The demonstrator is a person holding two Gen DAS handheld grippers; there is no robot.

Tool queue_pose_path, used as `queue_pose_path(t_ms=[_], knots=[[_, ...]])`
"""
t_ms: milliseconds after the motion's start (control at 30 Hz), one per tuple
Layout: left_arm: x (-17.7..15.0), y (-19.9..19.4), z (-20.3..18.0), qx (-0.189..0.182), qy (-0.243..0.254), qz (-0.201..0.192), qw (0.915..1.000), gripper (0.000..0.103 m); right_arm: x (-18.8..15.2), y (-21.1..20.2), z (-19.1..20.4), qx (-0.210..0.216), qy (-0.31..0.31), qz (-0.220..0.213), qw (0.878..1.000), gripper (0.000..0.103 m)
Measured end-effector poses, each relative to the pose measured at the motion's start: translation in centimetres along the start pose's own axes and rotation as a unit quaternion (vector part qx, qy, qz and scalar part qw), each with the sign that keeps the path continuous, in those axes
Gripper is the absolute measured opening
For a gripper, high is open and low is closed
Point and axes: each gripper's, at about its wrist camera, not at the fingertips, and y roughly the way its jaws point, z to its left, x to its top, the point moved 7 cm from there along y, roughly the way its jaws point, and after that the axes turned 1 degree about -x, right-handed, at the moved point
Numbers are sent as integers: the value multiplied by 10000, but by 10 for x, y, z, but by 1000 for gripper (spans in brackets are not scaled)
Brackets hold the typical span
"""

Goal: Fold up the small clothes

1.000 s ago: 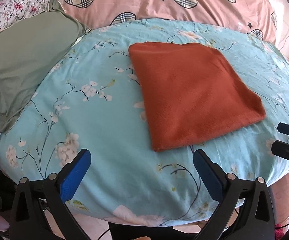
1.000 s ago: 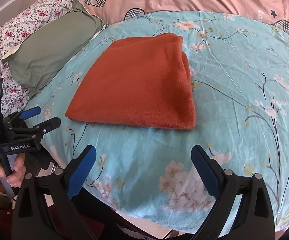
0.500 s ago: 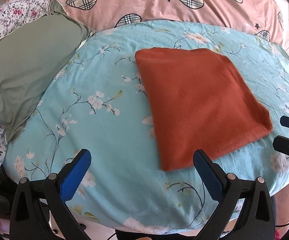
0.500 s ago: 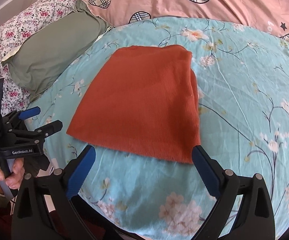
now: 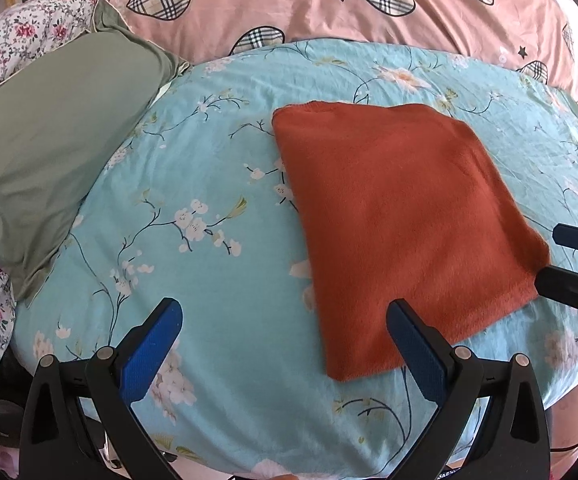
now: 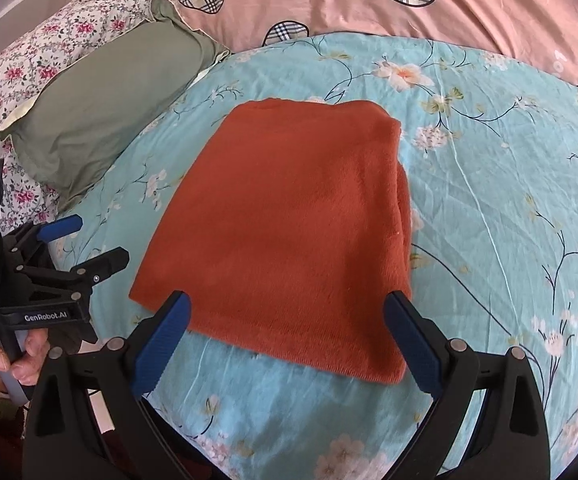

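A rust-orange cloth point(image 5: 401, 224) lies flat and folded on the light-blue floral bedcover point(image 5: 193, 208); it also shows in the right wrist view point(image 6: 285, 232). My left gripper point(image 5: 285, 340) is open and empty, just above the cloth's near-left corner; its right pad point(image 5: 417, 348) overlaps that corner. My right gripper point(image 6: 285, 332) is open and empty, its jaws straddling the cloth's near edge. The right gripper also shows at the right edge of the left wrist view point(image 5: 569, 260), and the left gripper at the left of the right wrist view point(image 6: 77, 248).
A green pillow point(image 5: 49, 160) lies at the left. A pink quilt with plaid hearts point(image 5: 329, 0) lies behind. A floral sheet point(image 6: 29, 64) is at the far left. The bed's front edge falls away just below the grippers.
Both grippers have moved forward toward the cloth, so it has grown larger and its near edge now reaches between the jaws. The cloth itself has not moved.
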Motion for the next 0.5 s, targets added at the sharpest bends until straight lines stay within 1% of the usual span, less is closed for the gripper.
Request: queue_pose_path(t_ms=[267,400,500], knots=[[13,4,-11,28,169,-65,9998,102,16,2,-10,29,69,-20,10000,97],[19,7,-13,52,212,-94,9997,102,22,5,-13,146,161,1,9998,97],[22,9,-14,62,223,-110,9997,102,23,8,-14,156,159,37,9997,97]])
